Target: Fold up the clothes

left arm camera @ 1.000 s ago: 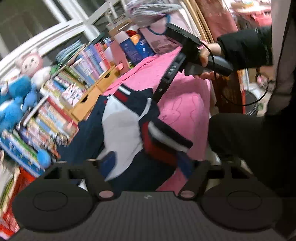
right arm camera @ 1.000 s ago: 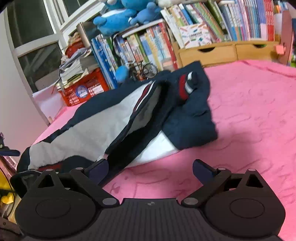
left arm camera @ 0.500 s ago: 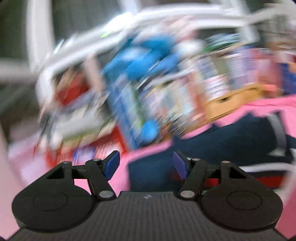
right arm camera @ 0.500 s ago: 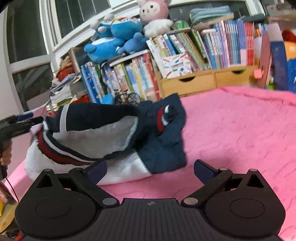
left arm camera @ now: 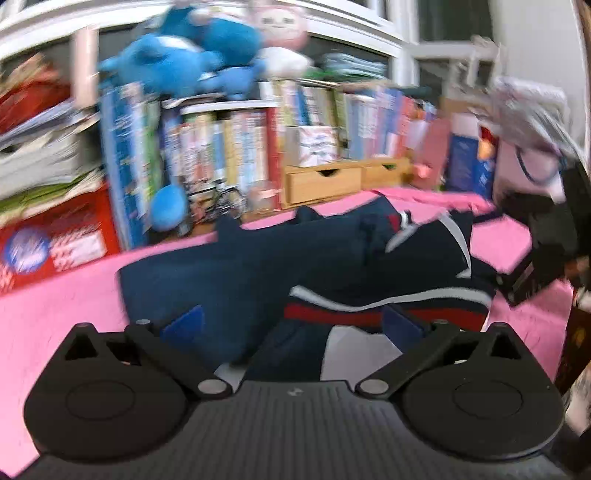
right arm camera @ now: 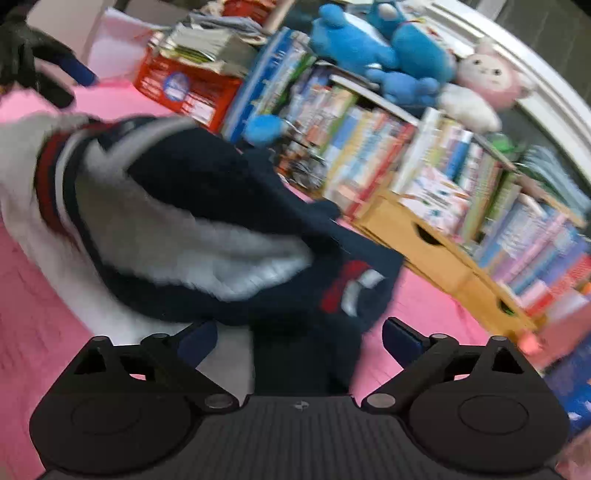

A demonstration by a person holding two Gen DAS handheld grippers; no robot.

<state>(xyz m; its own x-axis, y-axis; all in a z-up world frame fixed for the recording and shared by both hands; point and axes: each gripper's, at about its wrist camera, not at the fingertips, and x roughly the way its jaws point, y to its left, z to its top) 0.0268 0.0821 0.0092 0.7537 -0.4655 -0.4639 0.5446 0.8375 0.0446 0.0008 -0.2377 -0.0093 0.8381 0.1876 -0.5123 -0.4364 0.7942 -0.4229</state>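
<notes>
The left gripper [left arm camera: 293,323] is angling downward over the navy jacket [left arm camera: 258,266], which is lying bunched on the pink blanket [left arm camera: 55,295]; its jaws have just been spreading wide, gripping nothing. The right gripper [right arm camera: 299,334], tilted and apparently rolled, is closing slightly yet gaping, empty, above the jacket [right arm camera: 207,206].

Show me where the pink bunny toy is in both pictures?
Left wrist view: pink bunny toy at top centre, above the books.
Right wrist view: pink bunny toy at upper right, above the books.
Shared landmark: blue plush toys beside it.
</notes>
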